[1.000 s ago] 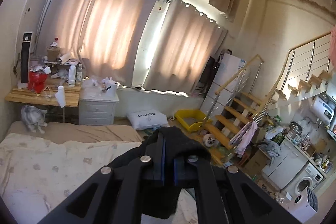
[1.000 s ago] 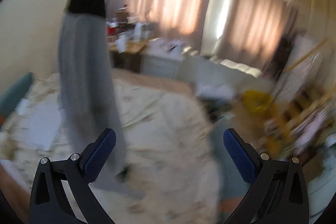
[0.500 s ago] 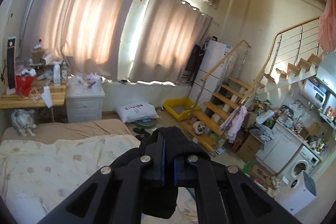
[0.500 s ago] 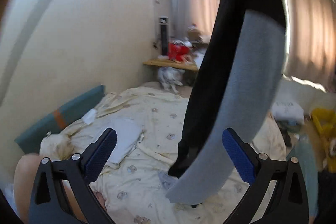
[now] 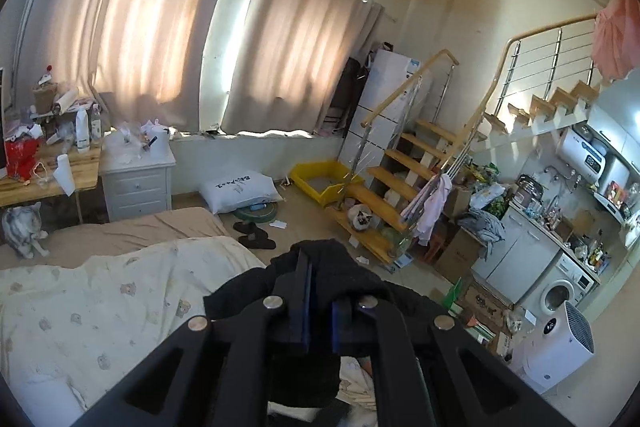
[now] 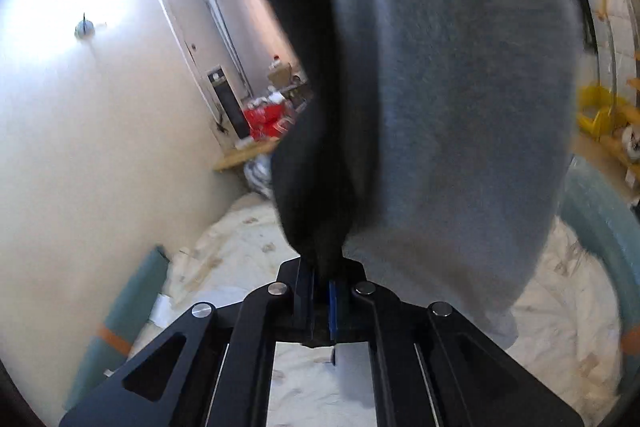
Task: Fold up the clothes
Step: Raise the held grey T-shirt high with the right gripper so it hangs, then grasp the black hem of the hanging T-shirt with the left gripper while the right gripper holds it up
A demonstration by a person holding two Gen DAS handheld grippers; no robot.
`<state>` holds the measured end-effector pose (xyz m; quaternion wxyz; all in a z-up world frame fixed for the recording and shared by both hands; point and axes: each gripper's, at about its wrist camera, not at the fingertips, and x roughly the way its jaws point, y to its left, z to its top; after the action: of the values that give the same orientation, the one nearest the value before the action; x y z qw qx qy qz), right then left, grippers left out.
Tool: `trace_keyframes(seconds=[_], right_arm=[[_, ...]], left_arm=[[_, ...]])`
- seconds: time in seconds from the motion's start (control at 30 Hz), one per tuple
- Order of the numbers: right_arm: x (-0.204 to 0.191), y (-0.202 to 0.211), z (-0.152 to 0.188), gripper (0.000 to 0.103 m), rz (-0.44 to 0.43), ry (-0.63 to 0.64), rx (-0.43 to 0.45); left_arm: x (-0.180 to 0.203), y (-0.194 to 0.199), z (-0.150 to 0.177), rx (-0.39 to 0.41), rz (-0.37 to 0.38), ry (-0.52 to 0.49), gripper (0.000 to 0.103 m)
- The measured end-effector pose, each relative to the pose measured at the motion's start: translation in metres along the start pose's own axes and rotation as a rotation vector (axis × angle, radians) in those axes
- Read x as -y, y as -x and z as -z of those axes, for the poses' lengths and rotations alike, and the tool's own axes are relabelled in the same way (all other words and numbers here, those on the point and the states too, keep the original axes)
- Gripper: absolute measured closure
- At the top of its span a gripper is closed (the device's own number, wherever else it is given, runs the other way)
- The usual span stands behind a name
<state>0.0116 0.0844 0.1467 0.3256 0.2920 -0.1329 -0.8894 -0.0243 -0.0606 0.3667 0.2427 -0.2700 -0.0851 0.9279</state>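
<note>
Both hand-held grippers, left [image 5: 318, 301] and right [image 6: 320, 291], are clamping edges of the black-and-grey knit garment [image 6: 448, 99], hanging over the cream bear-print bedsheet [image 5: 100, 307].

Both wrist views look along fingers, tilted down, sharing bed [image 5: 100, 307] [image 6: 240, 247].

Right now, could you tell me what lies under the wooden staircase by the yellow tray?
On the lowest step of the wooden staircase sits a pale cat. Beneath the upper steps stand boxes and bags by the kitchen counter. Farther back, hanging clothes cover the space.
</note>
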Motion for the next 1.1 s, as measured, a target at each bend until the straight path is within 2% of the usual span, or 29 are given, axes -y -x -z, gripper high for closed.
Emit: trace_keyframes(seconds=[0.03,0.07,0.1,0.17,0.2,0.23,0.27,0.3,0.33,0.47,0.57,0.67,0.73,0.93,1.1], right_arm=[[0.003,0.006,-0.002,0.099,-0.025,-0.034,0.004],[0.006,0.013,-0.004,0.099,-0.050,-0.069,0.009],[0.009,0.019,-0.006,0.099,-0.075,-0.103,0.013],[0.016,0.031,-0.011,0.099,-0.122,-0.170,0.024],[0.024,0.037,-0.014,0.099,-0.141,-0.200,0.033],[0.033,0.042,-0.018,0.099,-0.166,-0.235,0.039],[0.041,0.048,-0.021,0.099,-0.187,-0.262,0.045],[0.045,0.053,-0.024,0.099,-0.196,-0.268,0.049],[0.048,0.058,-0.026,0.099,-0.205,-0.274,0.053],[0.062,0.077,-0.037,0.099,-0.244,-0.296,0.072],[0.074,0.091,-0.040,0.099,-0.270,-0.334,0.101],[0.068,0.090,-0.024,0.099,-0.315,-0.395,0.127],[0.063,0.096,-0.021,0.099,-0.323,-0.415,0.138],[0.047,0.098,-0.020,0.099,-0.338,-0.435,0.148],[0.042,0.102,-0.018,0.099,-0.367,-0.434,0.146]], left_arm=[[-0.003,-0.008,0.000,-0.027,0.000,-0.017,0.089],[-0.006,-0.020,0.001,-0.084,0.006,-0.042,0.075],[-0.009,-0.029,0.004,-0.132,-0.002,-0.057,0.070],[-0.020,-0.034,0.018,-0.170,-0.019,-0.064,0.066],[-0.026,-0.030,0.027,-0.165,-0.006,-0.074,0.066],[-0.032,-0.025,0.036,-0.156,0.006,-0.084,0.061],[-0.038,-0.017,0.048,-0.132,0.010,-0.096,0.047],[-0.044,-0.010,0.061,-0.113,0.009,-0.108,0.038],[-0.049,-0.002,0.075,-0.095,0.004,-0.124,0.021],[-0.068,0.025,0.168,-0.021,-0.030,-0.235,0.021],[-0.078,0.021,0.219,-0.048,-0.070,-0.242,0.021],[-0.083,-0.003,0.260,-0.125,-0.122,-0.240,0.021],[-0.084,-0.015,0.270,-0.130,-0.110,-0.221,0.021],[-0.078,-0.045,0.279,-0.188,0.060,-0.197,0.021],[-0.078,-0.060,0.295,-0.203,0.080,-0.231,0.021]])
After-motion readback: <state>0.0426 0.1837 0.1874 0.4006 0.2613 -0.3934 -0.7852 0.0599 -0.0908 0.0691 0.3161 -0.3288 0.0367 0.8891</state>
